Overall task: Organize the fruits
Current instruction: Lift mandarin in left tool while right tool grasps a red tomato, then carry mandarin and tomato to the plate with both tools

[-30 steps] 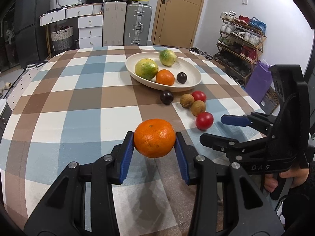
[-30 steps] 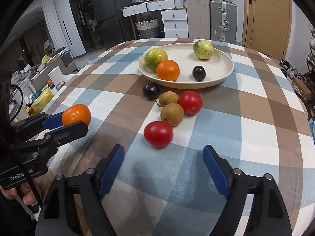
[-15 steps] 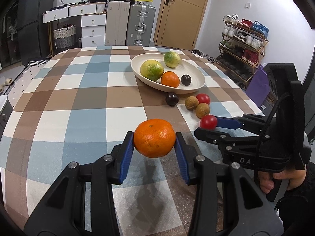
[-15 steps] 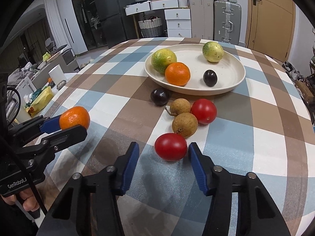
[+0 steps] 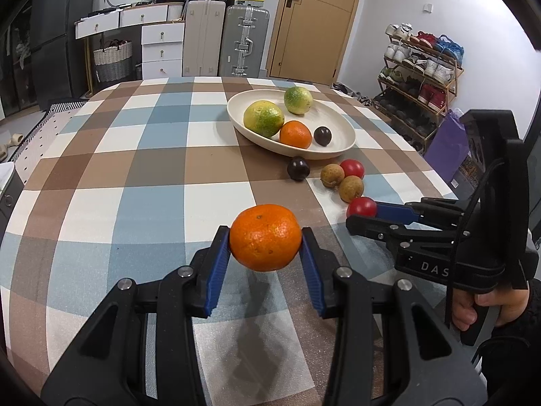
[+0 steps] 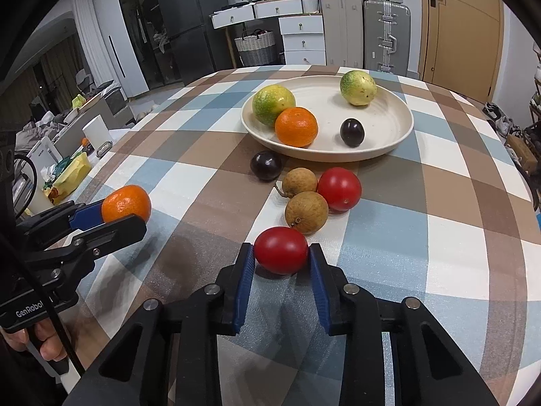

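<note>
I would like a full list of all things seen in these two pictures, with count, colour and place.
plate: 1, cream, far middle of the table
green fruits: 2, yellow-green, on the plate
oranges: 2, orange; one on the plate, one in the left claw
dark fruits: 2, dark purple; one on the plate, one on the cloth before it
brown fruits: 2, tan, on the cloth, side by side
tomatoes: 2, red; one beside the brown fruits, one in the right claw
cloth: 1, checked blue, brown and white, covers the table
left claw: 1, black with blue pads, shut on an orange
right claw: 1, same colours, just closing, pads on a tomato
</note>
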### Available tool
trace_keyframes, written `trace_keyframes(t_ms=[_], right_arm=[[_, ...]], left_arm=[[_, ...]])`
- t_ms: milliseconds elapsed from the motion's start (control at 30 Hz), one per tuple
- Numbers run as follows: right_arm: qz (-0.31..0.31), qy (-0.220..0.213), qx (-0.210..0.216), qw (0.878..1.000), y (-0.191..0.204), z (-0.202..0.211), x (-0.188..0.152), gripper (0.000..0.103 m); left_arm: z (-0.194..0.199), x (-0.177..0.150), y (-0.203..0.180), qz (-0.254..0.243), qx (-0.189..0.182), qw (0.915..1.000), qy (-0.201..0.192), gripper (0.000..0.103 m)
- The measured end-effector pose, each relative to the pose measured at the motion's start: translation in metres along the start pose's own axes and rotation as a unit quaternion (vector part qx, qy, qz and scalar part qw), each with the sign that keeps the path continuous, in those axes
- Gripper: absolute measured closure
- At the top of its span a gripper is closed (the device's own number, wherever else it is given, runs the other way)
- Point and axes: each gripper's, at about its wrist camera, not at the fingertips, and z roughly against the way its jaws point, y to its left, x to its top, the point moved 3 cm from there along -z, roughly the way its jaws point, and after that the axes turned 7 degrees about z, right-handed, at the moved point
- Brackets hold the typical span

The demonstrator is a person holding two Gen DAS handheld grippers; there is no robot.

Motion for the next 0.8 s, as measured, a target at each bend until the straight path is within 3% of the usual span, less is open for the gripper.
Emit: trace_keyframes(t_ms=[167,800], right_arm=[[0.018,-0.003,0.001,1.0,0.005,0.004,-0.001,0.07],[0.031,-0.089,0.008,0.996,-0.012,0.035,0.025,0.07]], left_arm=[[-0.002,0.001,-0.002,-0.002,0.0,1.0,0.0,0.065],[-0.027,0.046,-0.019,-0.03,-0.008,0.9993,-0.02,0.065]])
